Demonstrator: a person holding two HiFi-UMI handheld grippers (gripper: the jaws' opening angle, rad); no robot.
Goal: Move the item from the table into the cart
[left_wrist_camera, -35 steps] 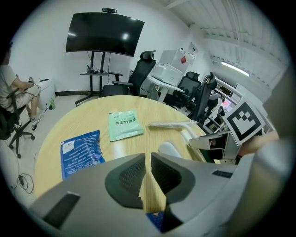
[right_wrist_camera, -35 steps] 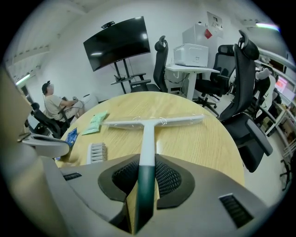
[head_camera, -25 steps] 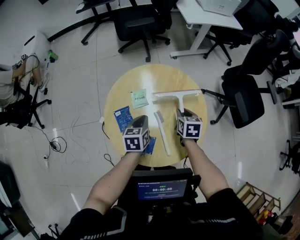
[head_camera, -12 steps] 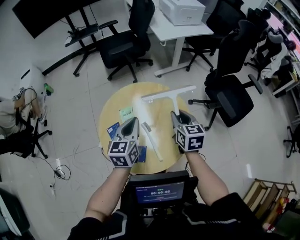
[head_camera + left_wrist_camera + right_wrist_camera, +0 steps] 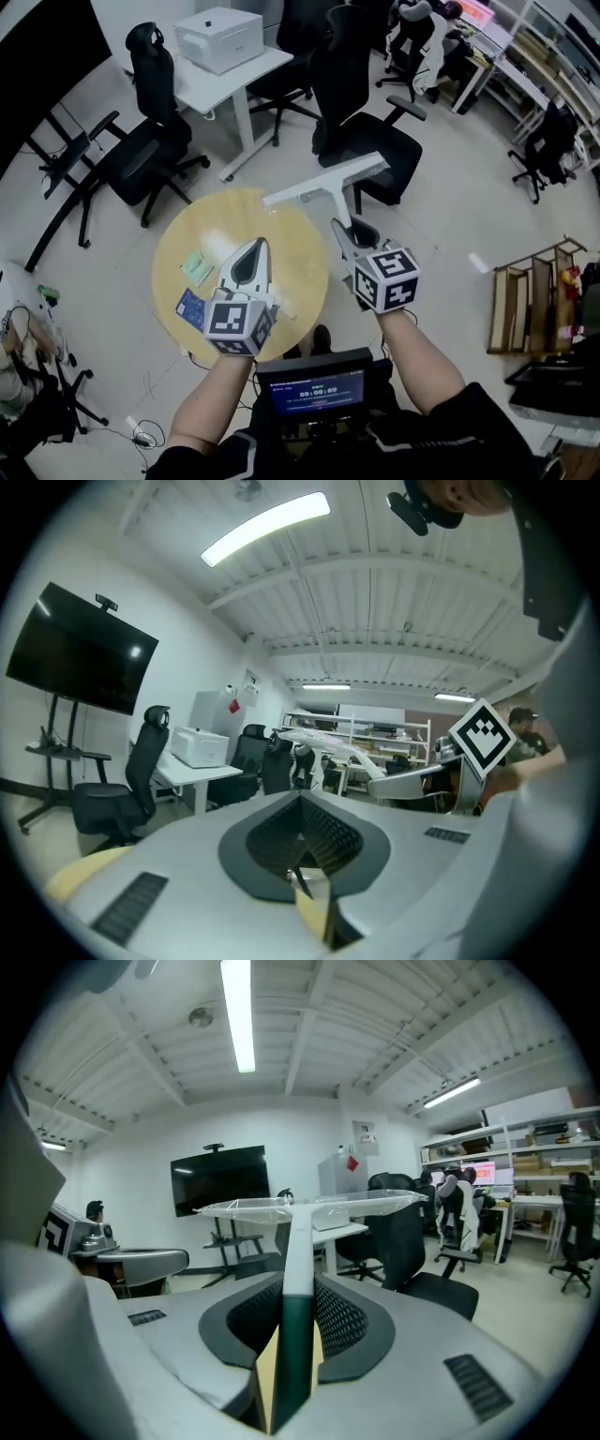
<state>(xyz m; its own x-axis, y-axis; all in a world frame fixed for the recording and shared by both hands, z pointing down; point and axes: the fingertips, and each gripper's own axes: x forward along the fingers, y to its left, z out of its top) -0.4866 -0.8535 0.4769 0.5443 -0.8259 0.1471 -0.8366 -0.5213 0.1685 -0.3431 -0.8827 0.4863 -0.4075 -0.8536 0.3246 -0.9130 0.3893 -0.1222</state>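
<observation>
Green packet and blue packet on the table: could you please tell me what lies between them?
Nothing: in the head view, only a bare strip of the yellow table separates the green packet from the blue packet.

- The left gripper (image 5: 254, 246) hangs over the near half of the round table (image 5: 178, 253). Its jaws are brought together with nothing between them, and its tip points away from the person.
- The right gripper (image 5: 341, 227) sits just past the table's right edge. Its jaws are clamped on the dark handle of the squeegee (image 5: 323, 183), with the blade held outward.
- The left forearm (image 5: 220, 389) and right forearm (image 5: 417, 361) are bare. They reach forward side by side from the table's near side.
</observation>
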